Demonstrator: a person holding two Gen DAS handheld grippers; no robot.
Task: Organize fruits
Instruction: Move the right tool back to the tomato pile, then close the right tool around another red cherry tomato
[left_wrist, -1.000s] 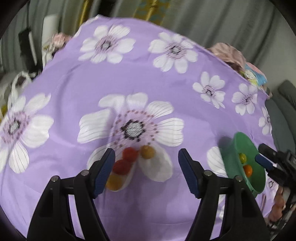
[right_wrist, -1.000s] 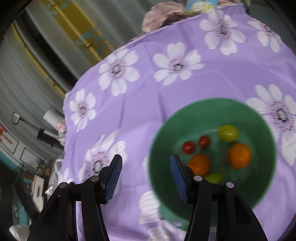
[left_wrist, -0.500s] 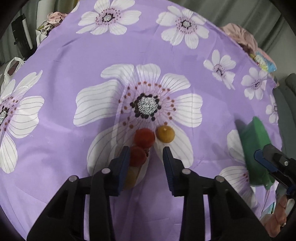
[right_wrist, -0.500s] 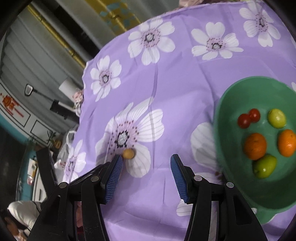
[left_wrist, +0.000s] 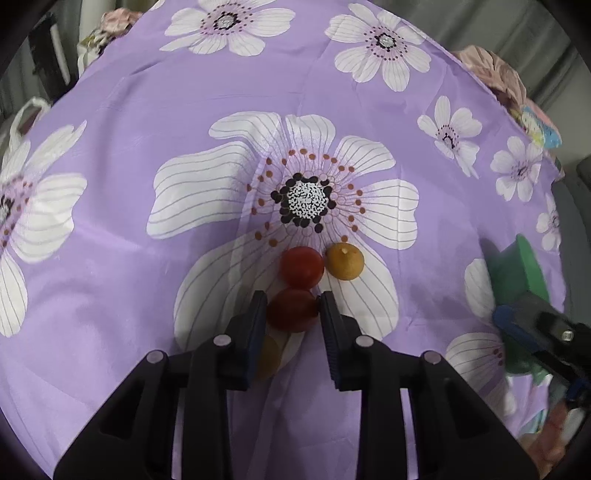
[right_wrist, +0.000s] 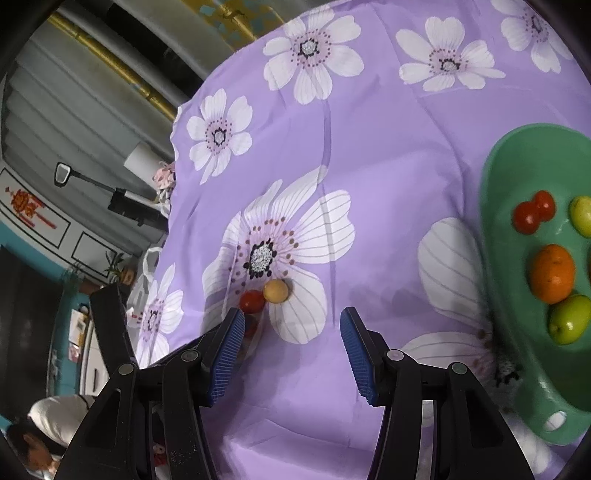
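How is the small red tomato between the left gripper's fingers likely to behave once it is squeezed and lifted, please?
The red tomato looks round and glossy, so it may slip or roll out as the left gripper closes its jaws on it. It probably is soft-skinned, so a hard squeeze could split it. It touches a second tomato, which might roll across the purple cloth when disturbed.

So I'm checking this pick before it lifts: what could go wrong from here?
1. The left gripper is closing on the near red cherry tomato; the round, soft fruit could squirt out or get bruised.
2. The second red cherry tomato touches it, with the small round yellow fruit close beside it; lifting may set them rolling on the purple flowered cloth.
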